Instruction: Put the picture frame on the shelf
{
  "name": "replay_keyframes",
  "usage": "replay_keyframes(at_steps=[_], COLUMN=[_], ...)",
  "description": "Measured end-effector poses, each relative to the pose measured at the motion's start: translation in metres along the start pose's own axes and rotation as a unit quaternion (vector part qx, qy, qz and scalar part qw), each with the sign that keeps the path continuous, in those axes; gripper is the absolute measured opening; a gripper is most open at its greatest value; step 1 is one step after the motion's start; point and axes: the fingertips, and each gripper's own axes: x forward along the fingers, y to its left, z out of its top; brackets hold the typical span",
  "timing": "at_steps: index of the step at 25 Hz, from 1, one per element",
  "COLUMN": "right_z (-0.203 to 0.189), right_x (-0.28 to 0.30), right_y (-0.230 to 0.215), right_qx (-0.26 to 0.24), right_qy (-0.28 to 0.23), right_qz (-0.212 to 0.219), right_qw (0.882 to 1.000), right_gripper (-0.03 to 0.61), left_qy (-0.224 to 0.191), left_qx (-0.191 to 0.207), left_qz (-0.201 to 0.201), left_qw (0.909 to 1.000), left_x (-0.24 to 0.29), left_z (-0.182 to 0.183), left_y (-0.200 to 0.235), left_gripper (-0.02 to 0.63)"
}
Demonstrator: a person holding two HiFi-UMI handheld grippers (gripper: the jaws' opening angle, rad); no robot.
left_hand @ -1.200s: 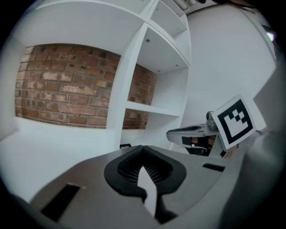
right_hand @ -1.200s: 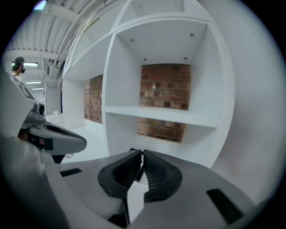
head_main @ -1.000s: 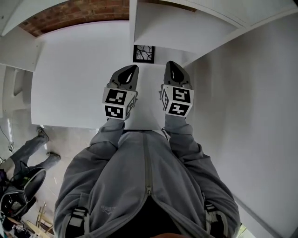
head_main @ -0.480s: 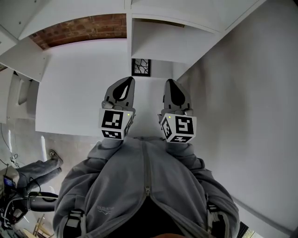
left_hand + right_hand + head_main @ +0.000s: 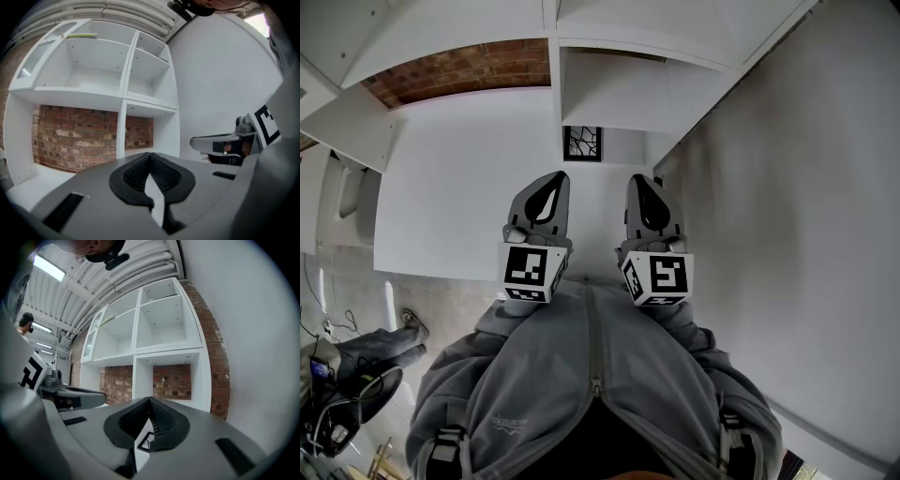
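Observation:
A small black picture frame (image 5: 582, 143) with a branch pattern lies on the white counter (image 5: 450, 206), against the foot of the shelf's divider. The white shelf unit (image 5: 553, 56) rises behind it, its empty compartments (image 5: 98, 70) backed low down by brick. My left gripper (image 5: 551, 180) and right gripper (image 5: 641, 182) hang side by side short of the frame, both shut with nothing in them. A slit under the right gripper (image 5: 150, 401) shows the frame (image 5: 146, 441). The left gripper (image 5: 150, 157) points level at the shelf.
A plain white wall (image 5: 806, 234) closes the right side. At the lower left, past the counter's edge, another person's legs (image 5: 384, 342) and some dark gear (image 5: 337, 412) are on the floor. My grey jacket (image 5: 591, 375) fills the bottom of the head view.
Both grippers have drawn back from the frame toward my body and risen, still shut. The frame lies where it was. More of the shelf shows.

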Motion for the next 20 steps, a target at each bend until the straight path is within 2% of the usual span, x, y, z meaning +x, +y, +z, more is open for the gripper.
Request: replay_keyframes(at_steps=[20], right_z=[-0.002], right_x=[-0.001], right_y=[-0.004], right_qx=[-0.007], right_qy=[-0.003], right_qz=[-0.001], right_qw=[1.000], right_gripper=[0.028], left_qy=[-0.008], left_qx=[0.005], left_qz=[-0.013], left_qw=[0.9999], left_x=[0.004], left_z=[0.004], left_y=[-0.013], left_gripper=[0.008])
